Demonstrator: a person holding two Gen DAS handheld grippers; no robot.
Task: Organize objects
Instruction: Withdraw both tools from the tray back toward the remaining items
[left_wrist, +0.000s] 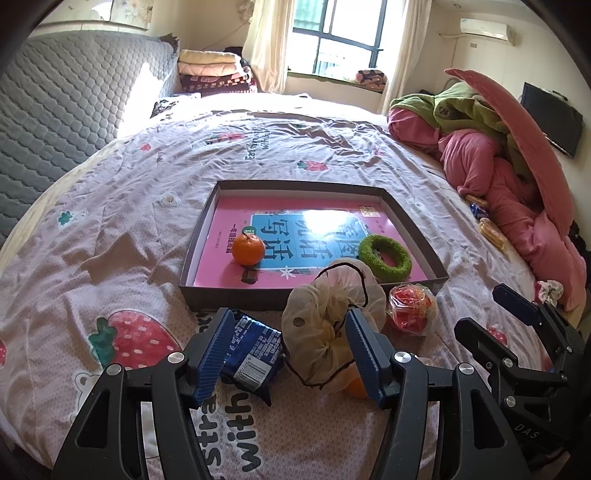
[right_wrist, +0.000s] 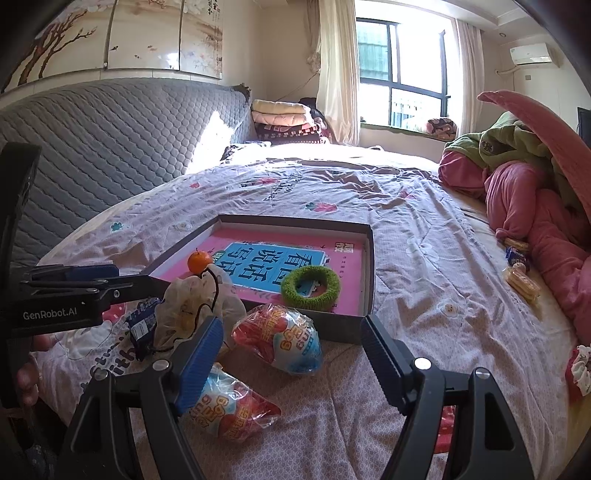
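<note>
Left gripper (left_wrist: 286, 350) stood wide open, holding nothing; blue snack packet (left_wrist: 255, 350) and cloth pouch (left_wrist: 332, 325) lay between its jaws on the bedsheet (left_wrist: 110, 266). Pouch looked soft, light, likely to sag; best pinched at its gathered neck. Right gripper (right_wrist: 291, 354) also open and empty, over two crinkly wrapped snacks (right_wrist: 280, 339). Beyond, the tray (left_wrist: 314, 291) held an orange (left_wrist: 249, 248) and green ring (left_wrist: 386, 256).

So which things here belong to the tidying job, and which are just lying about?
Job:
box
orange
green ring
mesh pouch
blue packet
two snack bags

Lying about:
pink and green bedding
folded blankets
biscuits
</note>
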